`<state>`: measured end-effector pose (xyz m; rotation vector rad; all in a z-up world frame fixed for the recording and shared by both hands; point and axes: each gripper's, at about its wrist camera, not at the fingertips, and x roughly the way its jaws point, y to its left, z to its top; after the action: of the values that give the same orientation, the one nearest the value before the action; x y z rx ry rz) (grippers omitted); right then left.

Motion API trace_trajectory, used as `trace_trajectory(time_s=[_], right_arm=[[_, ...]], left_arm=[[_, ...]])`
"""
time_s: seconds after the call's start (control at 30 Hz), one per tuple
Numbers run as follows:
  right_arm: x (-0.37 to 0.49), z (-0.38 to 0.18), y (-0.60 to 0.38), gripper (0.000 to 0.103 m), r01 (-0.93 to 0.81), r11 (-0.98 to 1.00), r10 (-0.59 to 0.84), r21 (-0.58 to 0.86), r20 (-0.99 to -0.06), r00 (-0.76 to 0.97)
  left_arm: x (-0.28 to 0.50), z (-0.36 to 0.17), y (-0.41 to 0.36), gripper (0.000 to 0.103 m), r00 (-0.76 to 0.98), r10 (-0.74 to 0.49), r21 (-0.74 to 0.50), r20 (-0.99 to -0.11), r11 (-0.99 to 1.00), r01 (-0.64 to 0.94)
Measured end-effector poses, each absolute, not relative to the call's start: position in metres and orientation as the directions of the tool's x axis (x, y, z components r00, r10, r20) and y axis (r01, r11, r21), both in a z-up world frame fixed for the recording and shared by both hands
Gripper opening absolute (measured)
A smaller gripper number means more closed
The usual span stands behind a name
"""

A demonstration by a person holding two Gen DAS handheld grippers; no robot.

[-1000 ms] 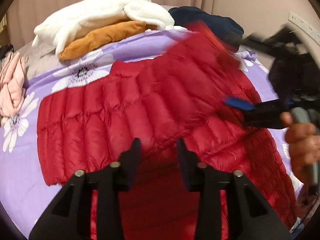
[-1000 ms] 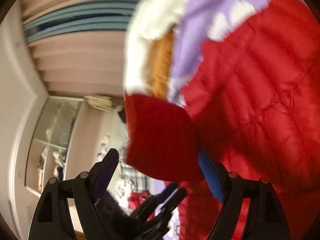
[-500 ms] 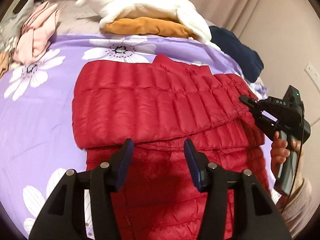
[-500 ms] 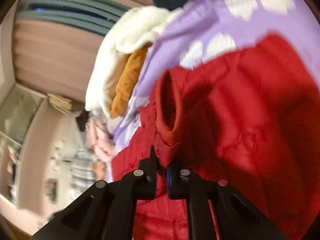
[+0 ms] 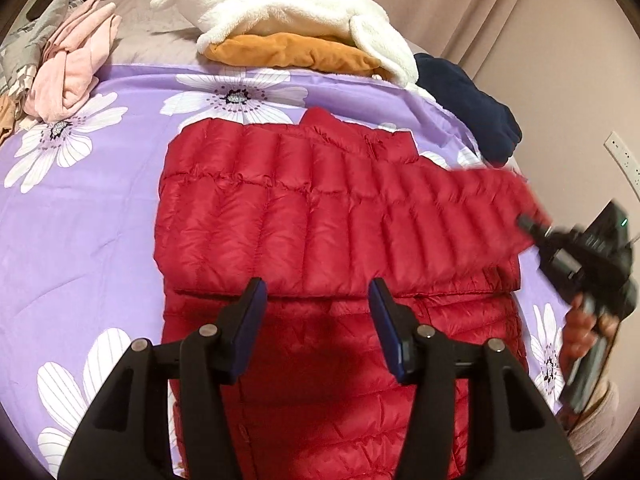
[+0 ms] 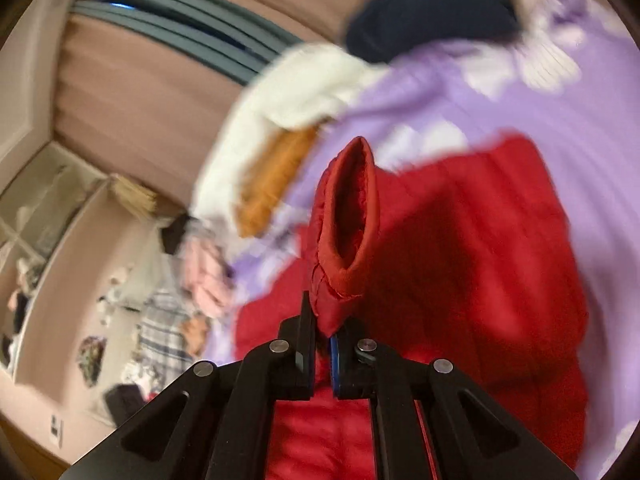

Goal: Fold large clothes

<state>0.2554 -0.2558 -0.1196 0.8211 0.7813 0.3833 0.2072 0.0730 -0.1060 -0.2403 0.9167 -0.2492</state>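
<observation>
Item 1, pink garment [image 5: 70,68]: crumpled heap on the bed, far ahead and left of the left gripper.

Item 2, bedsheet [image 5: 80,208]: purple with white flowers; it carries everything listed here.

Item 3, left gripper [image 5: 316,312]: fingers spread wide, holding nothing, poised just above the jacket's lower body.

Item 4, red down jacket [image 5: 300,220]: the task's garment, flat on the bedsheet directly ahead of and beneath the left gripper; collar at the far edge, 1 sleeve laid across the chest.

Item 5, white fleece [image 5: 288,12] on an orange cushion [image 5: 292,52]: far ahead, beyond the collar. Navy garment [image 5: 468,108]: ahead and right.

Item 6, right gripper [image 6: 323,350]: fingers closed down to a thin gap, pinching the sleeve cuff [image 6: 348,220], whose open mouth stands just ahead of the tips.

Handling note, as judgement: the step is placing this sleeve. Keep the pinch firm on the slippery shell, draw the cuff level across the chest, lay it parallel to the quilting; the free left gripper could pin the fold.

Containers: none visible.
</observation>
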Motion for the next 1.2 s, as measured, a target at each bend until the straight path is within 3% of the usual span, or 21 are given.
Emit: trace_trajectory(time_s=[0.27, 0.77, 0.97, 1.03, 1.1, 1.2], right_arm=[[0.248, -0.162, -0.268, 0.007, 0.071, 0.616, 0.596, 0.784, -0.524, 0.609], [0.237, -0.176, -0.279, 0.007, 0.077, 0.587, 0.646, 0.806, -0.523, 0.556], [0.223, -0.167, -0.279, 0.01, 0.11, 0.628, 0.619, 0.771, -0.58, 0.529], [0.21, -0.155, -0.277, 0.018, 0.085, 0.686, 0.574, 0.723, -0.609, 0.548], [0.202, -0.144, -0.276, 0.047, 0.094, 0.762, 0.489, 0.641, -0.663, 0.566], [0.194, -0.127, -0.278, 0.052, 0.13, 0.863, 0.31, 0.489, -0.714, 0.628]], left_arm=[[0.217, -0.112, 0.068, 0.054, 0.565, -0.31, -0.311, -0.765, 0.945, 0.097], [0.23, -0.116, 0.073, 0.055, 0.553, -0.31, -0.337, -0.774, 0.94, 0.055], [0.234, -0.112, 0.082, 0.056, 0.566, -0.308, -0.352, -0.765, 0.935, 0.034], [0.236, -0.112, 0.083, 0.058, 0.568, -0.301, -0.345, -0.766, 0.938, 0.031], [0.236, -0.113, 0.082, 0.058, 0.564, -0.295, -0.342, -0.771, 0.939, 0.025], [0.237, -0.115, 0.079, 0.058, 0.56, -0.297, -0.345, -0.773, 0.938, 0.023]])
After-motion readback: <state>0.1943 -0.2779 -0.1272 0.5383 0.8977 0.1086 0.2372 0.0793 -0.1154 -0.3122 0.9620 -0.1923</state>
